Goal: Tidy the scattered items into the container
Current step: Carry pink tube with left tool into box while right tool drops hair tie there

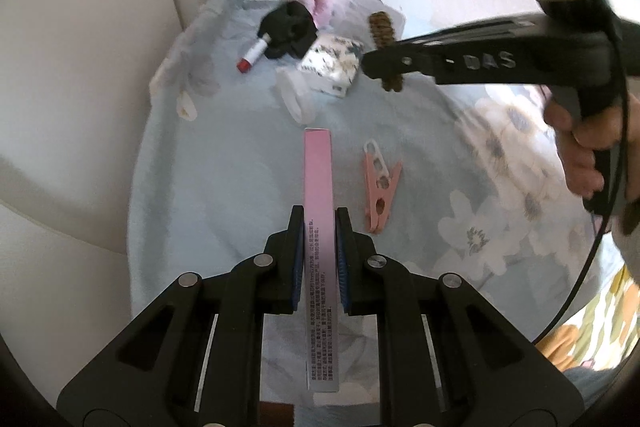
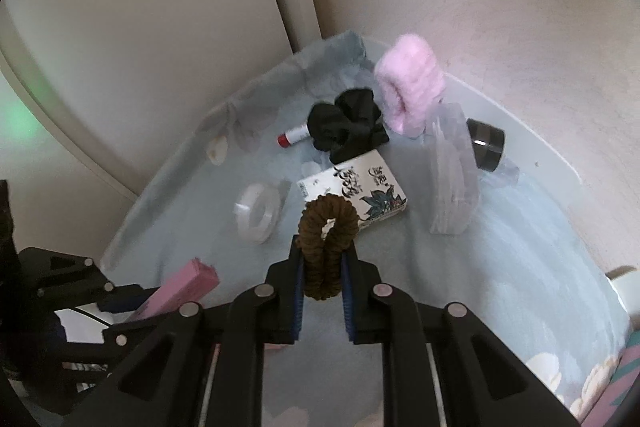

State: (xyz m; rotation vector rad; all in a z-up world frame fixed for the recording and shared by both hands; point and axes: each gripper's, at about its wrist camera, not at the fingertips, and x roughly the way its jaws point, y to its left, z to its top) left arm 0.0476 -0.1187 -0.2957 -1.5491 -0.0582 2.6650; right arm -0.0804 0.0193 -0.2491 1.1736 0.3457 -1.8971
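My left gripper (image 1: 319,223) is clamped on a long, slim pink cardboard box (image 1: 319,187) with fine print down one side, held above the pale blue floral bedsheet (image 1: 224,163). My right gripper (image 2: 323,251) pinches a brown ribbed fabric hair tie (image 2: 328,227), its loop standing upright above the pads, in front of a white illustrated card box (image 2: 360,193).

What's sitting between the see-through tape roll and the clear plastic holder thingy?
The white printed box, lying flat on the blue cloth. The right wrist view shows it, partly behind the brown hair tie in the right gripper.
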